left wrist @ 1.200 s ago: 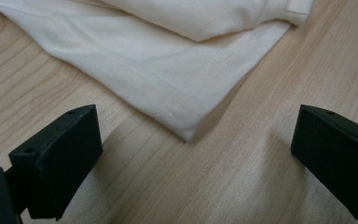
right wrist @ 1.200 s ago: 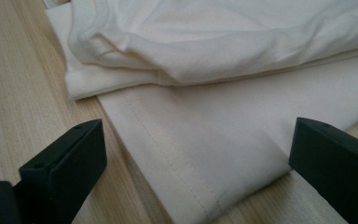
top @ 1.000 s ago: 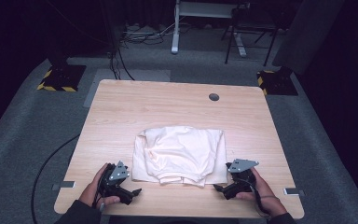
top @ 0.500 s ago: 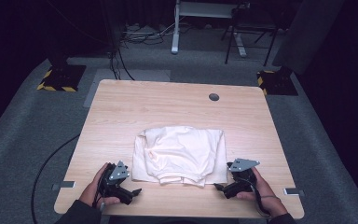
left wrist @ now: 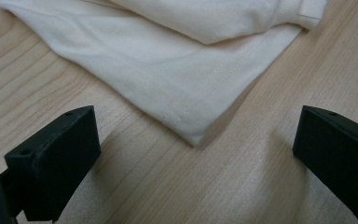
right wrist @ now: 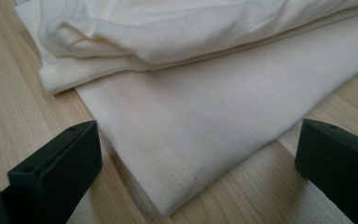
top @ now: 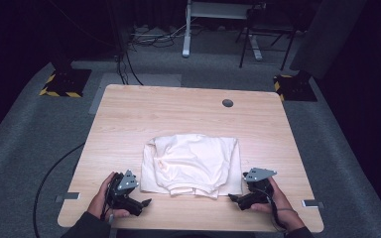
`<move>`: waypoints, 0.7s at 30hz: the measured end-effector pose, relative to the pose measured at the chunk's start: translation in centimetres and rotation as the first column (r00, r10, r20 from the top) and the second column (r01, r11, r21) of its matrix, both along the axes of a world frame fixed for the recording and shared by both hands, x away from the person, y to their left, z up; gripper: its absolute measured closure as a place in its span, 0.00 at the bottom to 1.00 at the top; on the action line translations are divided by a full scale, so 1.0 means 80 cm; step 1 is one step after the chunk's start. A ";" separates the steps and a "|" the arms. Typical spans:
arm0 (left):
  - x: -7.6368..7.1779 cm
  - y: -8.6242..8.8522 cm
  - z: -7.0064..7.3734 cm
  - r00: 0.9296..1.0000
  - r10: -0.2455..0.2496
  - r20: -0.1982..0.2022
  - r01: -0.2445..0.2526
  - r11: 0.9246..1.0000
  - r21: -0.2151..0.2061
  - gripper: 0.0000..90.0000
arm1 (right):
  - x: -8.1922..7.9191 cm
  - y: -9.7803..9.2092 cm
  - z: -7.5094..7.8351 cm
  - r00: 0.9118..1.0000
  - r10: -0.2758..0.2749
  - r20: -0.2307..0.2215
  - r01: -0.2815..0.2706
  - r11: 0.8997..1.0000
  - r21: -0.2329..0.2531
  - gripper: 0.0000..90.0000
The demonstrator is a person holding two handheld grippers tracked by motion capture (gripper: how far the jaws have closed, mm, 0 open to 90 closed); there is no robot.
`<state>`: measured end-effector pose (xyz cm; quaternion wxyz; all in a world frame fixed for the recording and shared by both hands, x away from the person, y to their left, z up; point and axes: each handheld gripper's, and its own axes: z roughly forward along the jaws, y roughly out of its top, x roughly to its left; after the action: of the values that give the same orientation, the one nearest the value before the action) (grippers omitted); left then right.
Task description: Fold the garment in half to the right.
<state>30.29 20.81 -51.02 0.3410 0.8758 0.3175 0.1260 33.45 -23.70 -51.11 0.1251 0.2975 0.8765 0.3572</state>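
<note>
On the table, a folded white shirt lies between the left gripper and right gripper, jaws apart, seemingly not touching it.

From my remote seat I see a pale wood surface with a round cable hole, standing on grey carpet. Beyond it, darkness, a white desk frame, loose cables, and two black bases edged with yellow hazard stripes.
</note>
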 end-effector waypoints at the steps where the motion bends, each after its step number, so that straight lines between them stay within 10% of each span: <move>1: 0.000 0.000 0.000 1.000 0.006 -0.002 -0.006 1.000 -0.001 0.01 | 0.000 0.000 0.000 1.000 -0.001 -0.001 0.001 1.000 -0.001 0.01; 9: 0.001 -0.002 0.005 1.000 -0.003 0.003 0.002 1.000 0.014 0.04 | -0.006 0.007 0.006 0.995 0.042 0.090 -0.038 0.998 -0.055 0.03; 21: 0.007 -0.004 0.018 0.999 -0.025 0.028 0.024 1.000 0.007 0.04 | -0.015 0.023 0.015 0.990 0.084 0.113 -0.081 0.996 -0.033 0.03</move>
<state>30.84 20.48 -49.57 0.3440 0.8789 0.3014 0.1353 32.28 -21.85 -49.93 0.1642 0.2385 0.8844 0.3661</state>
